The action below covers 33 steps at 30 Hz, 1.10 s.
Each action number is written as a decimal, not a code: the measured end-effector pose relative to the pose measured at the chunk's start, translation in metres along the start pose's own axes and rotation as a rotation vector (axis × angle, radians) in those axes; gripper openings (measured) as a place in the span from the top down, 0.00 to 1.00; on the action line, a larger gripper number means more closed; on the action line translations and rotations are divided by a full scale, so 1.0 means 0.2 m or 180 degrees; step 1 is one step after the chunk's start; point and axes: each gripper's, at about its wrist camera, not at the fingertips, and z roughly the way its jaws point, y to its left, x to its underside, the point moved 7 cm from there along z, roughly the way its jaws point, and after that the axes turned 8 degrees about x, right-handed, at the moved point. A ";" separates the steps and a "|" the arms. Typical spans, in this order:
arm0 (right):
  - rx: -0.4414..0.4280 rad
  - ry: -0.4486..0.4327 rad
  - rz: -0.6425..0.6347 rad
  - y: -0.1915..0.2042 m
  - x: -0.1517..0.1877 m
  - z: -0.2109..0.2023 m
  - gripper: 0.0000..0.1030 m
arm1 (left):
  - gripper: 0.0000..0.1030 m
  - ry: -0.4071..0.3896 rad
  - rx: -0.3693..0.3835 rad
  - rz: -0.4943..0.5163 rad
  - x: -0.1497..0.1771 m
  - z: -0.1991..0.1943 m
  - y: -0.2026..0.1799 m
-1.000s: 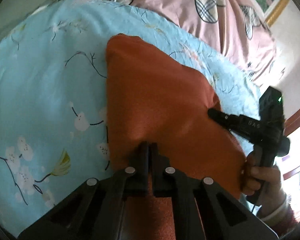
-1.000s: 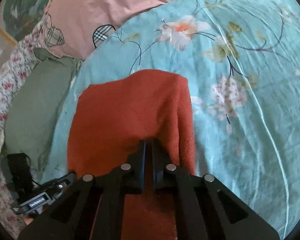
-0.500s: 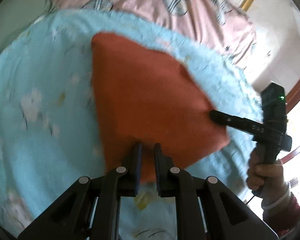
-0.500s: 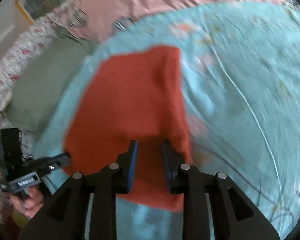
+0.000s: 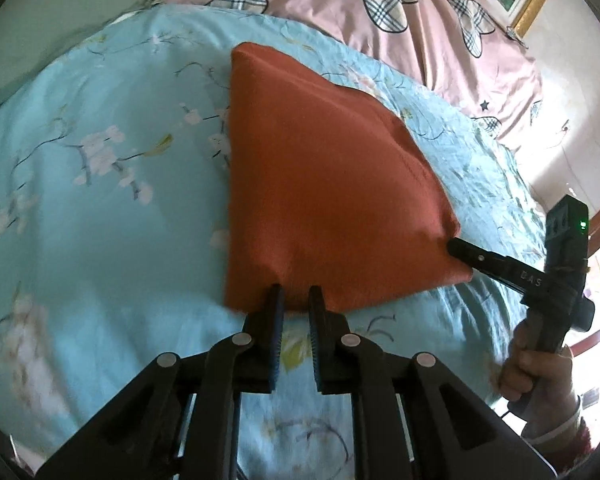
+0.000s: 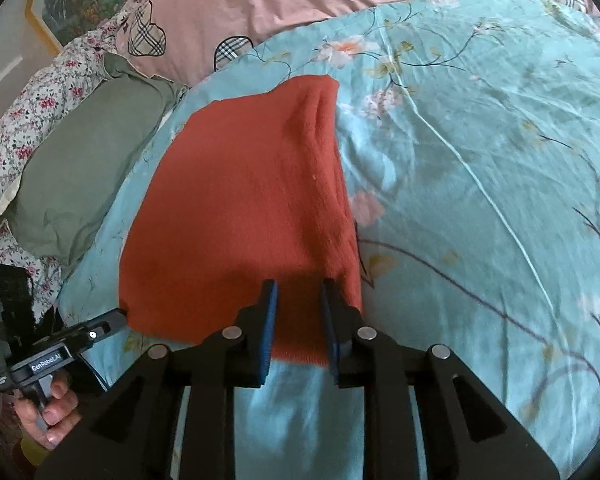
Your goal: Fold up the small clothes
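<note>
Inspecting the rust-orange knit garment (image 5: 320,184): soft, light, limp. Both my left gripper (image 5: 296,300) and right gripper (image 6: 298,296) stand released at its near hem; I judge the hem corners beside my fingers best for holding.

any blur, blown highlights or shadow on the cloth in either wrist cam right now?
Left wrist: orange cloth sharp, floral sheet smeared toward the lower left, window glare blown out at the right edge. Right wrist: mostly sharp, the right gripper casts a shadow on the cloth's near edge. Both views have heavy fisheye bending and dark corners.
</note>
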 end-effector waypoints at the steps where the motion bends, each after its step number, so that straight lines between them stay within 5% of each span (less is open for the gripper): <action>1: 0.0052 -0.0007 -0.0007 0.00 0.01 -0.03 0.77 | 0.84 -0.0002 -0.0066 0.0009 0.02 -0.02 0.00; 6: 0.0120 -0.0059 -0.0073 0.01 0.07 -0.14 0.68 | 0.63 -0.0058 -0.0346 0.0136 0.10 -0.12 -0.03; 10: 0.0164 -0.0120 -0.0178 0.02 0.16 -0.24 0.62 | 0.37 -0.0100 -0.0498 0.0114 0.16 -0.20 -0.03; 28: 0.0364 0.0050 -0.0506 0.08 0.49 -0.39 0.20 | 0.21 0.0068 -0.0973 0.0327 0.39 -0.34 -0.04; 33: 0.0348 0.0043 -0.0543 0.11 0.46 -0.37 0.18 | 0.20 -0.0003 -0.1047 0.0425 0.35 -0.37 -0.06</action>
